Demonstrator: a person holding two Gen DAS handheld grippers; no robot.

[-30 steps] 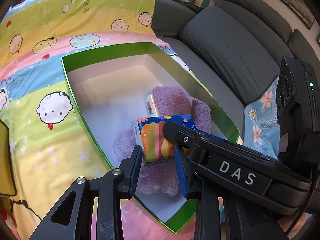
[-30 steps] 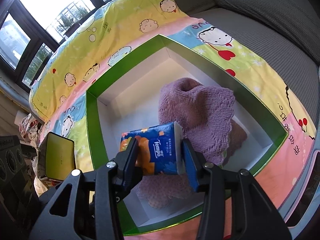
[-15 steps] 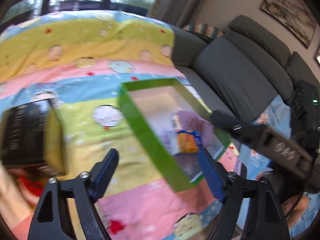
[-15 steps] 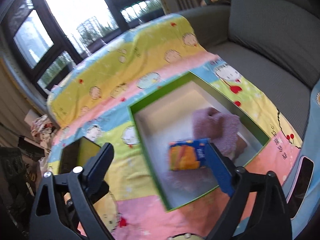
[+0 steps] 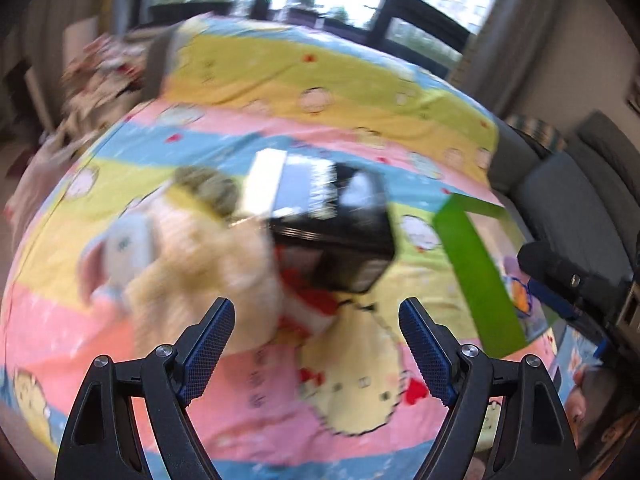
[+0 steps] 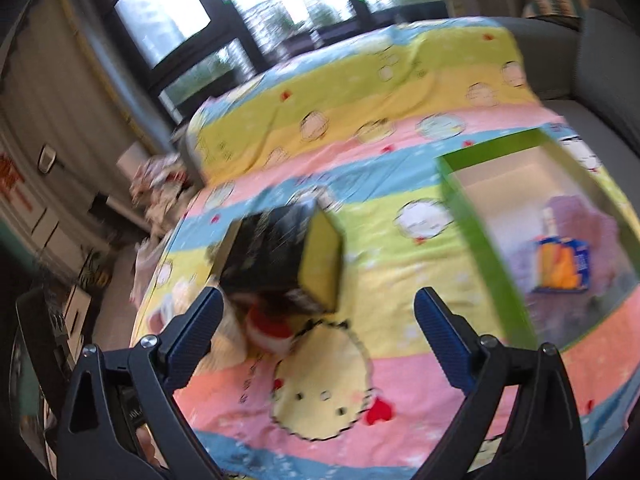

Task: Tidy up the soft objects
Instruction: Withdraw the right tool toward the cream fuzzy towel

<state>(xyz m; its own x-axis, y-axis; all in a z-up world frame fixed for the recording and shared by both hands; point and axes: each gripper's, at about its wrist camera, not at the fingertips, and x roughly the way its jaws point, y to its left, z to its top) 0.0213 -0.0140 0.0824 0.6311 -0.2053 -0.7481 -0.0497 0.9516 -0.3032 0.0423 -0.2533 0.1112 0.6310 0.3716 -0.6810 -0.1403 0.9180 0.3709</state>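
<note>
A green-rimmed box sits on the cartoon bedsheet at the right. Inside it lie a purple knit cloth and a blue-and-orange tissue pack. The box edge also shows in the left wrist view. A beige plush toy with a red-and-white part lies left of centre, blurred, just beyond my left gripper, which is open and empty. My right gripper is open and empty above the sheet, left of the box. The red-and-white part also shows in the right wrist view.
A black and yellow carton stands on the sheet between the plush toy and the green box; it shows in the right wrist view too. A grey sofa lies to the right. The right gripper's body reaches in there.
Both grippers let go of the tissue pack in the box, opened wide and swung left and back. The views now face the black carton and the plush toy.
</note>
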